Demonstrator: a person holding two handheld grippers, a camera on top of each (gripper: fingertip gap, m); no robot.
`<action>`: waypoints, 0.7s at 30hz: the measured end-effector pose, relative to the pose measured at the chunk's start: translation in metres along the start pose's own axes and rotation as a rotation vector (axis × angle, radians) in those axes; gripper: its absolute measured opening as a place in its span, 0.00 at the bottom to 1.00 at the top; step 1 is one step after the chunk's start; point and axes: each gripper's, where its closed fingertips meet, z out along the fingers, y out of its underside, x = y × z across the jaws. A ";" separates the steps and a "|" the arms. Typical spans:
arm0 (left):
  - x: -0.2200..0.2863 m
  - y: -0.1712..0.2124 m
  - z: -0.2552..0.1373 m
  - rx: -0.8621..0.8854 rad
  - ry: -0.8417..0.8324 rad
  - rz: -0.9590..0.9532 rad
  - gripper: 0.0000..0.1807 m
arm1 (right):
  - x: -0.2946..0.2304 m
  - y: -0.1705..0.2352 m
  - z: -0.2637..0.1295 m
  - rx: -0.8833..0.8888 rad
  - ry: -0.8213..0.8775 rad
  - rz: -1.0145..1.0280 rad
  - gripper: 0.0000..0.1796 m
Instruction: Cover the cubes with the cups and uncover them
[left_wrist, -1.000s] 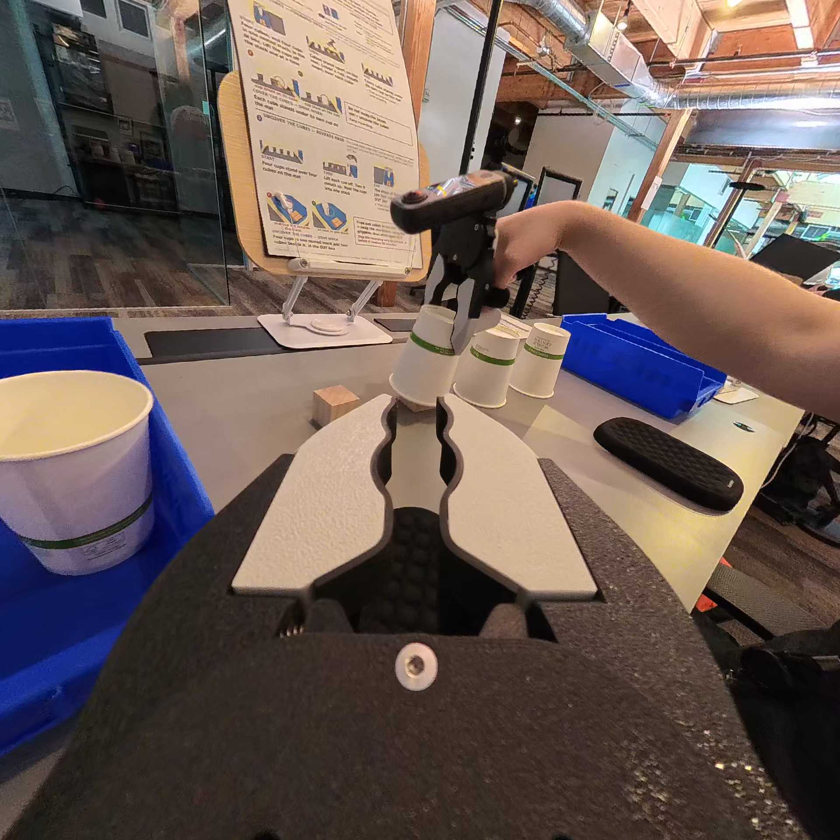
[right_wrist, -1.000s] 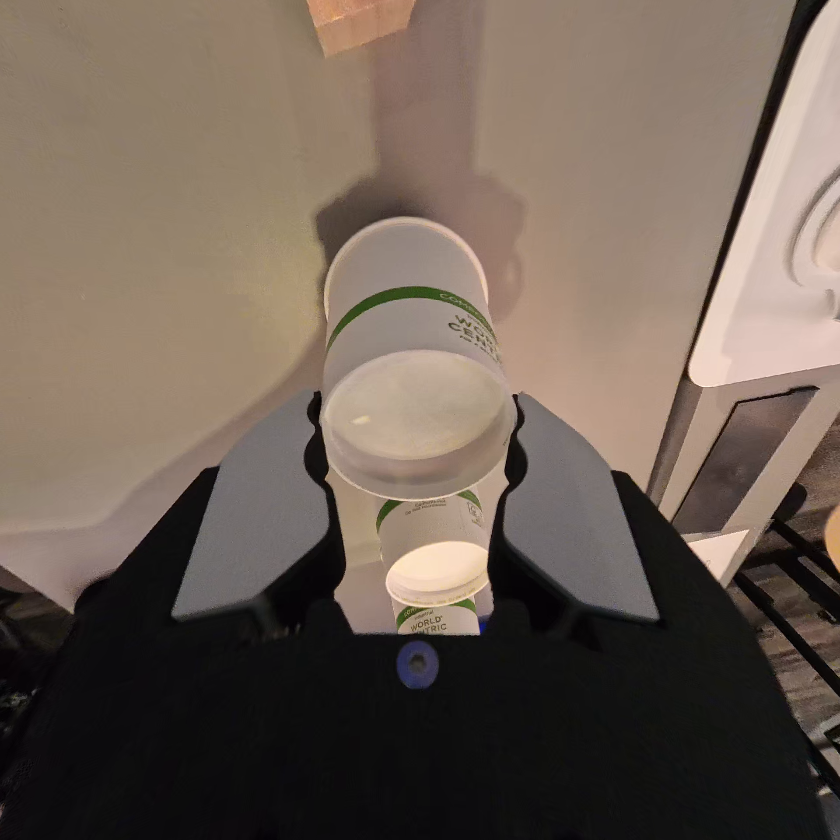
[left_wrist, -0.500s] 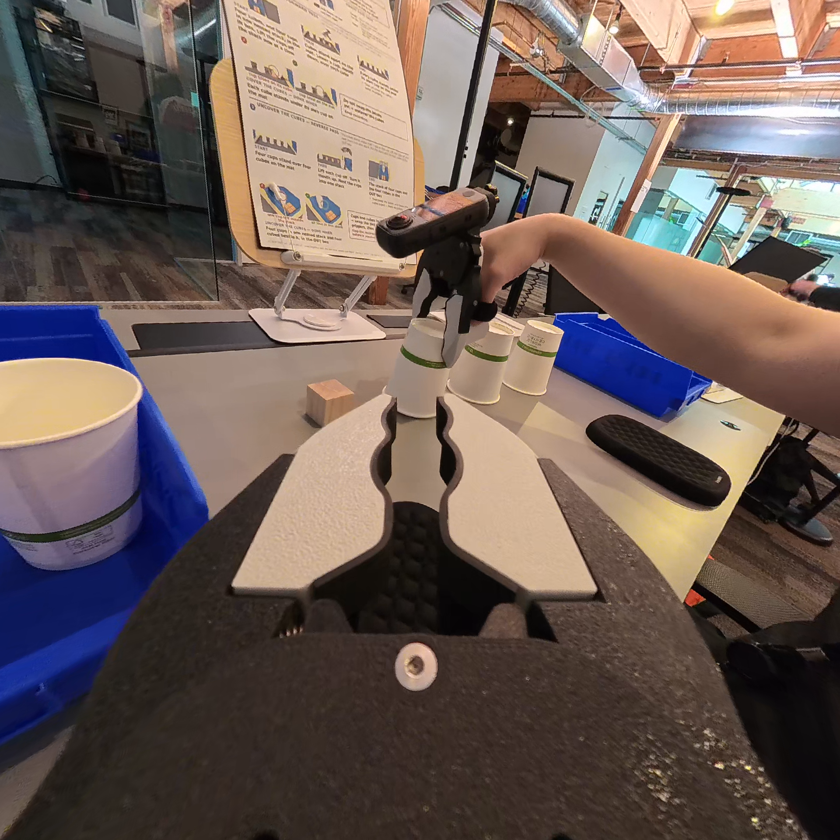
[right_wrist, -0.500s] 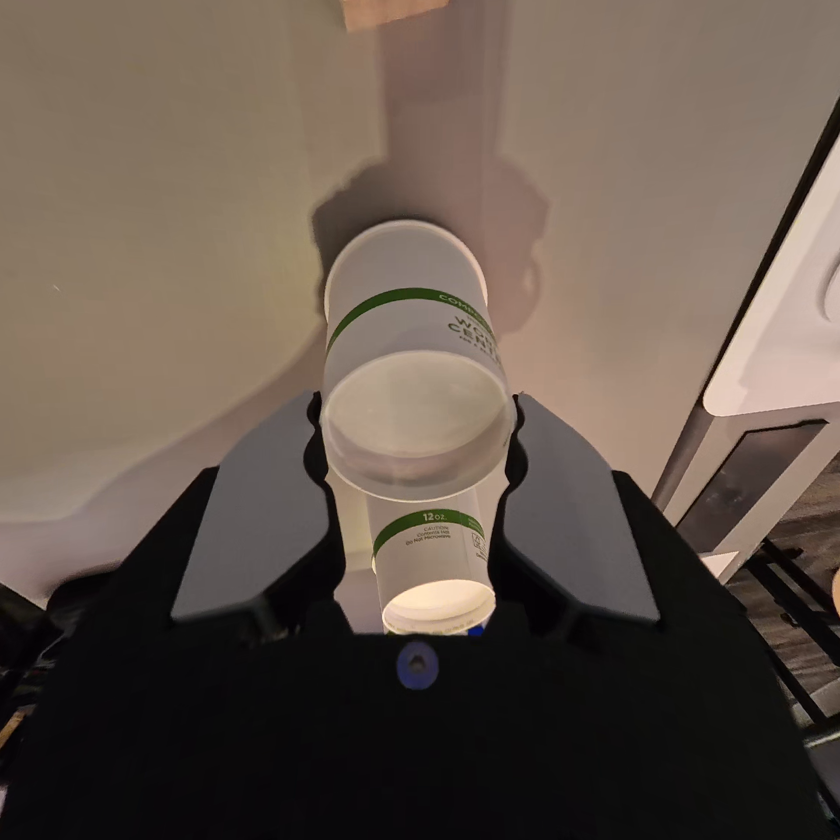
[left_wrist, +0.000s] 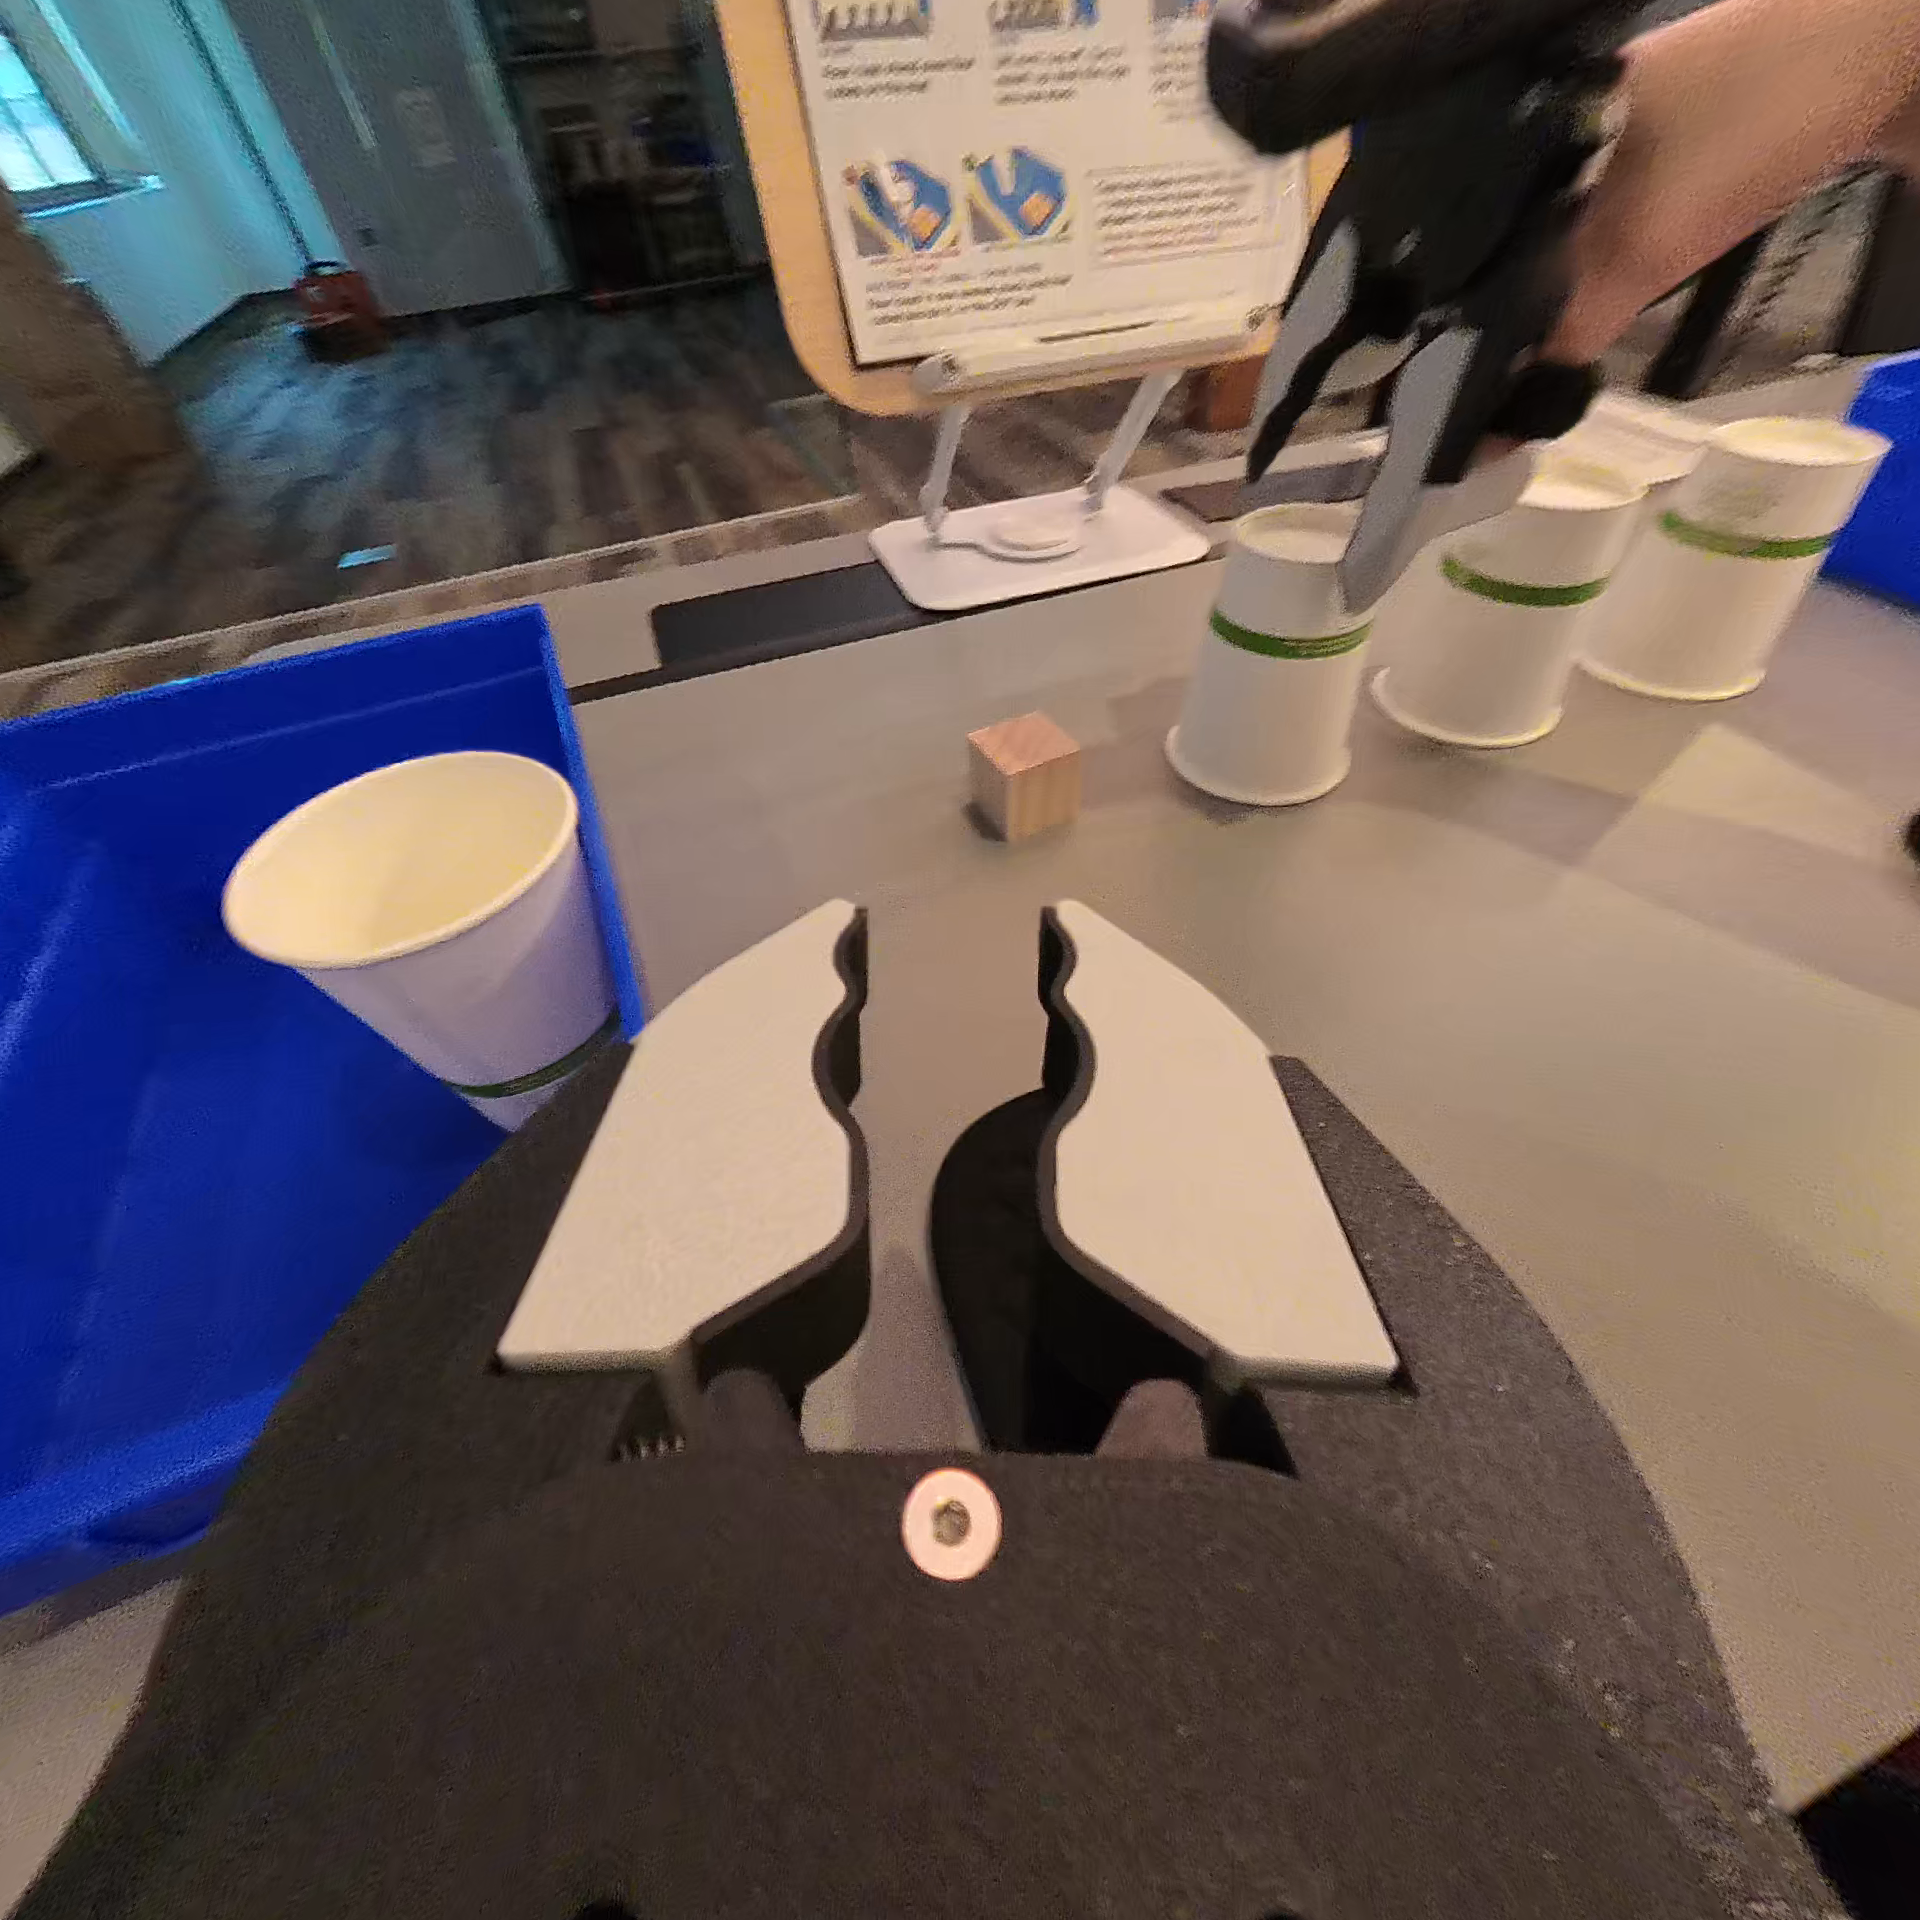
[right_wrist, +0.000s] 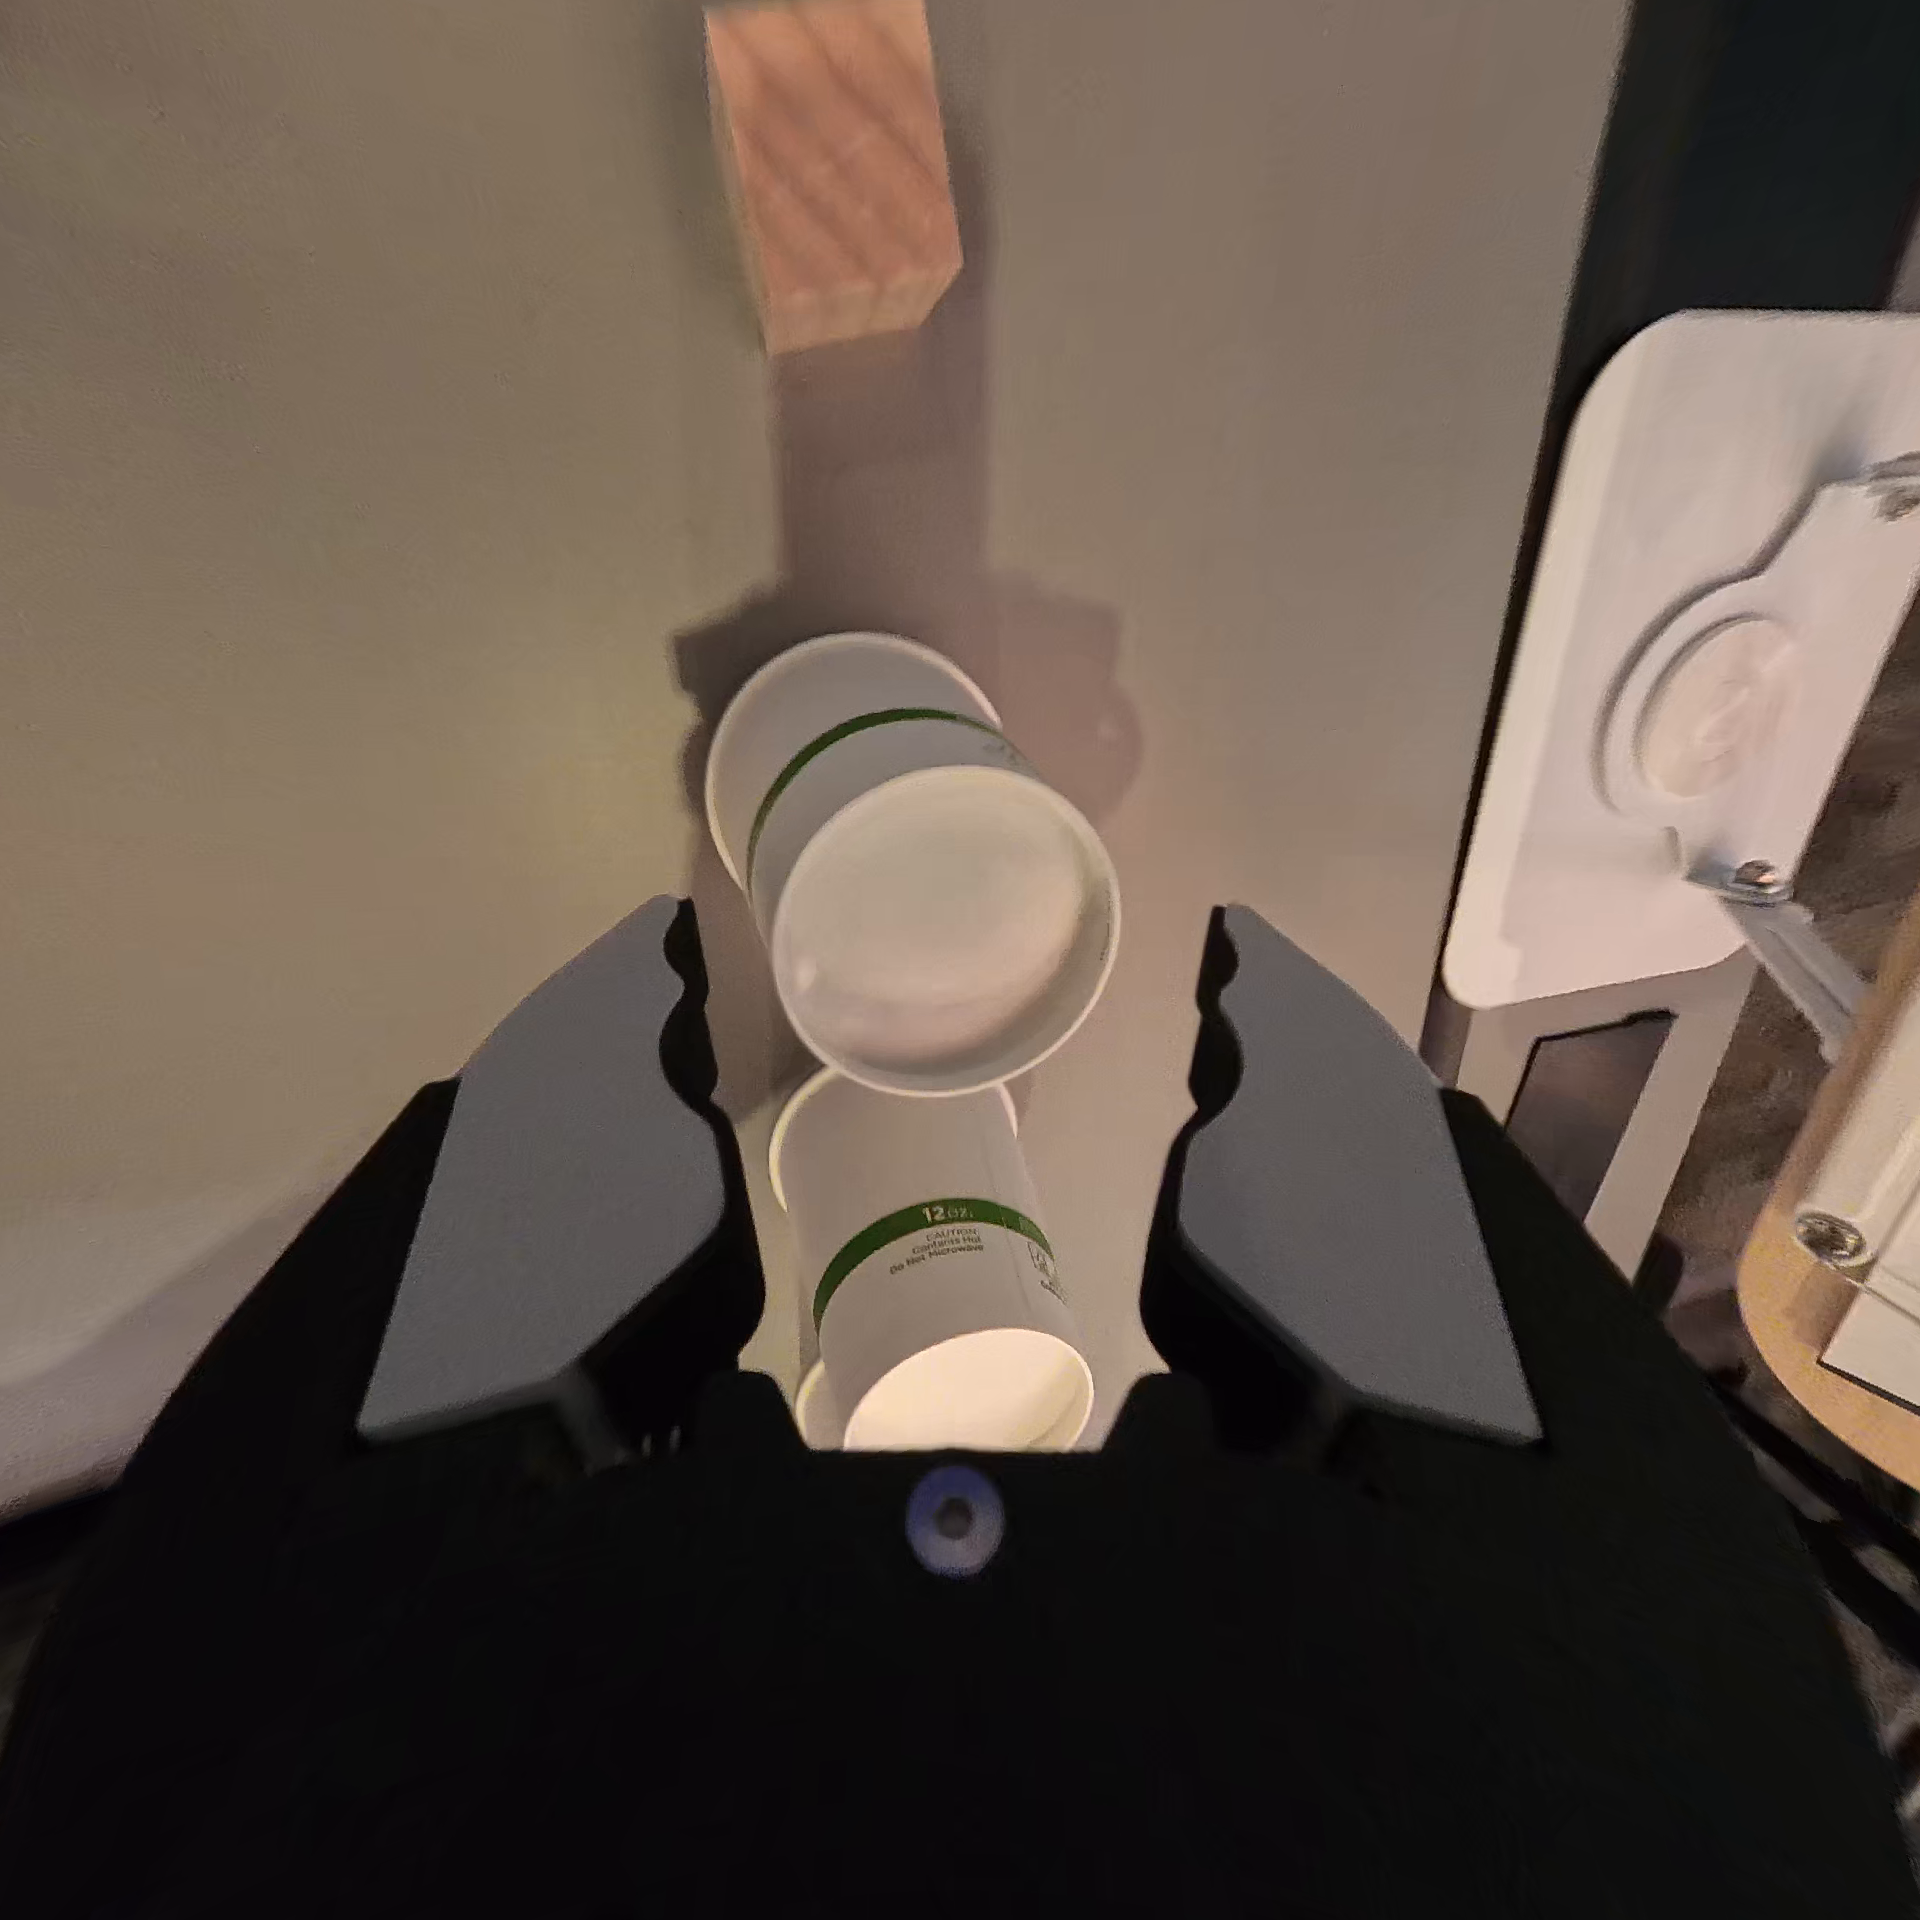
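To the left of the left gripper (left_wrist: 949, 961) an upright cup (left_wrist: 421, 914) stands in a blue bin (left_wrist: 125, 1039). Its jaws are a little apart, holding nothing. Ahead sits 1 bare wooden cube (left_wrist: 1023, 774). Farther right, the right gripper (right_wrist: 951, 961) hangs spread wide above the first (left_wrist: 1273, 665) of 3 upside-down cups, not touching.

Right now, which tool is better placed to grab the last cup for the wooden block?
Probably the left tool. It is open and empty, right beside the upright cup in the blue bin. The right tool, also open, hovers over the upside-down cups, farther from it. The wooden block is uncovered.
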 end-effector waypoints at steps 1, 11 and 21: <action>0.000 -0.002 0.002 -0.006 -0.011 0.010 0.20 | 0.000 -0.004 -0.006 0.052 0.019 0.004 0.51; -0.012 -0.026 0.003 0.025 -0.115 0.041 0.23 | -0.005 -0.012 -0.105 0.533 0.305 0.069 0.53; -0.064 -0.034 -0.001 -0.120 -0.349 0.164 0.25 | -0.027 0.034 -0.157 0.770 0.506 0.095 0.47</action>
